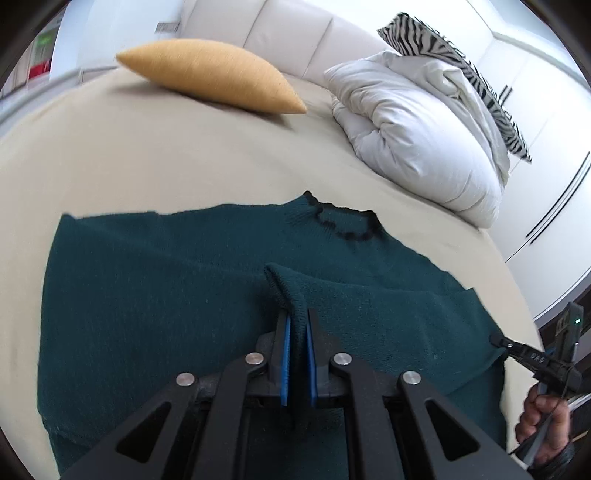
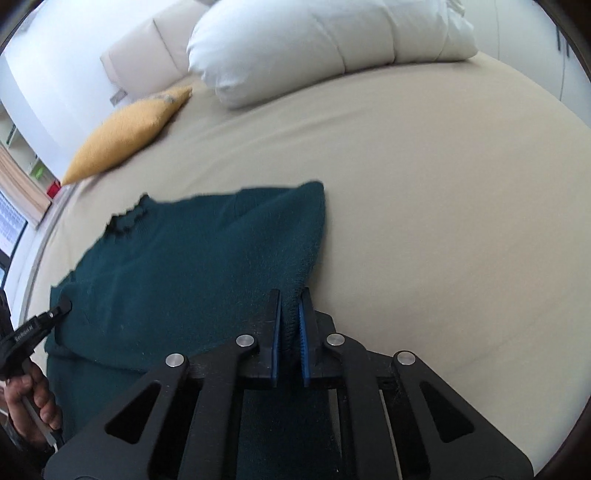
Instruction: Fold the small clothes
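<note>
The work surface is a bed [image 1: 155, 155] covered by a smooth beige sheet. At its far side stands a padded cream headboard [image 1: 295, 33]. A mustard-yellow cushion [image 1: 210, 79] lies on the sheet near the headboard. Beside it, to the right in the left wrist view, a white duvet [image 1: 417, 125] is bundled in a heap, with a zebra-striped pillow [image 1: 454, 70] resting behind and on top of it. White cabinet fronts [image 1: 546, 192] with dark handles stand past the right edge of the bed. In the right wrist view, shelving and a red object [image 2: 53, 190] appear at the far left, too blurred to identify.

The task item is a dark teal knitted sweater [image 1: 155, 288], lying on the near part of the bed, well apart from the cushion and duvet. Its neckline [image 1: 347, 221], trimmed in black, points toward the headboard. The body lies mostly flat with shallow wrinkles.

The left gripper [image 1: 297, 332] has its jaws clamped on a ribbed edge of the sweater, raised into a narrow fold above the body. The blue pads [image 1: 285, 354] press the knit from both sides.

The right gripper [image 2: 290, 325] likewise has its jaws clamped on a ribbed edge at the sweater's right side, with fabric rising from the pads toward a lifted corner [image 2: 314, 192]. Each view shows the other gripper at the frame edge, held in a hand [image 1: 543, 424].
</note>
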Demonstrator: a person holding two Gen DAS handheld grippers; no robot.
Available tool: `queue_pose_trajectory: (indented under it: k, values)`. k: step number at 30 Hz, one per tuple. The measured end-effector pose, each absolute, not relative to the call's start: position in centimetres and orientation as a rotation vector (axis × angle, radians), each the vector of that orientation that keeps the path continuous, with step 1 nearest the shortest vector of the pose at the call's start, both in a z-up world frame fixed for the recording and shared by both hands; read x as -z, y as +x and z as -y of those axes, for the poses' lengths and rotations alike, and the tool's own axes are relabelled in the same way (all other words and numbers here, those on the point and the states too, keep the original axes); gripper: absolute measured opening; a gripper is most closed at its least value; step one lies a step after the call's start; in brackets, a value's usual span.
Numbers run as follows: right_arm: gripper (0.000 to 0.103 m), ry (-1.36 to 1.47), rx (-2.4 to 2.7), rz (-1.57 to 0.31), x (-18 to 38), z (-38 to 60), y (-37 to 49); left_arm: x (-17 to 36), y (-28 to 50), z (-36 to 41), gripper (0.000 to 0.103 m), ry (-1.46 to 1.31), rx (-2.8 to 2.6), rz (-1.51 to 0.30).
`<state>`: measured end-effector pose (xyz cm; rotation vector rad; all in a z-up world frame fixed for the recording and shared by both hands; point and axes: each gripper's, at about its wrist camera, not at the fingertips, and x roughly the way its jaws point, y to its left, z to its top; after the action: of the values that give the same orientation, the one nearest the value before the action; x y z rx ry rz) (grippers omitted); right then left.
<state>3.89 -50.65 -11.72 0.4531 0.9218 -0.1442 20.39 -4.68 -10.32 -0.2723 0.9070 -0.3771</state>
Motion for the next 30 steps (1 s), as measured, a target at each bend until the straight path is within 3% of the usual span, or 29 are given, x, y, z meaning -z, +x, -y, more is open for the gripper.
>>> queue_pose_trajectory:
  k: [4, 10, 11, 13, 14, 15, 17, 22, 30]
  values:
    - [0.007, 0.447, 0.138, -0.973, 14.8, 50.1, 3.7, 12.8, 20.9, 4.0, 0.009, -0.31, 0.379, -0.959]
    - [0.014, 0.418, 0.08, -0.979, 12.5, 50.1, 4.2, 12.1, 21.4, 3.7, 0.009, -0.315, 0.39, -0.943]
    - [0.019, 0.439, 0.076, -0.961, 12.0, 50.5, 4.3, 12.0, 21.4, 3.7, 0.009, -0.314, 0.392, -0.941]
    - [0.045, 0.487, 0.08, -0.919, 11.0, 51.4, 4.6, 11.9, 21.5, 3.8, 0.009, -0.307, 0.393, -0.939]
    - [0.063, 0.512, 0.099, -0.889, 10.7, 51.9, 5.0, 11.9, 21.6, 3.9, 0.009, -0.304, 0.394, -0.938]
    - [0.064, 0.521, 0.111, -0.862, 10.6, 52.2, 5.6, 11.9, 21.6, 3.9, 0.009, -0.3, 0.393, -0.938]
    - [0.06, 0.521, 0.11, -0.872, 11.0, 52.3, 7.5, 12.0, 21.7, 4.1, 0.009, -0.287, 0.392, -0.941]
    - [0.007, 0.441, 0.164, -0.988, 13.3, 51.6, 11.8, 12.2, 21.6, 3.9, 0.009, -0.284, 0.397, -0.945]
    - [0.005, 0.437, 0.222, -0.943, 14.1, 52.9, 11.7, 12.9, 21.0, 3.3, 0.009, -0.297, 0.372, -0.925]
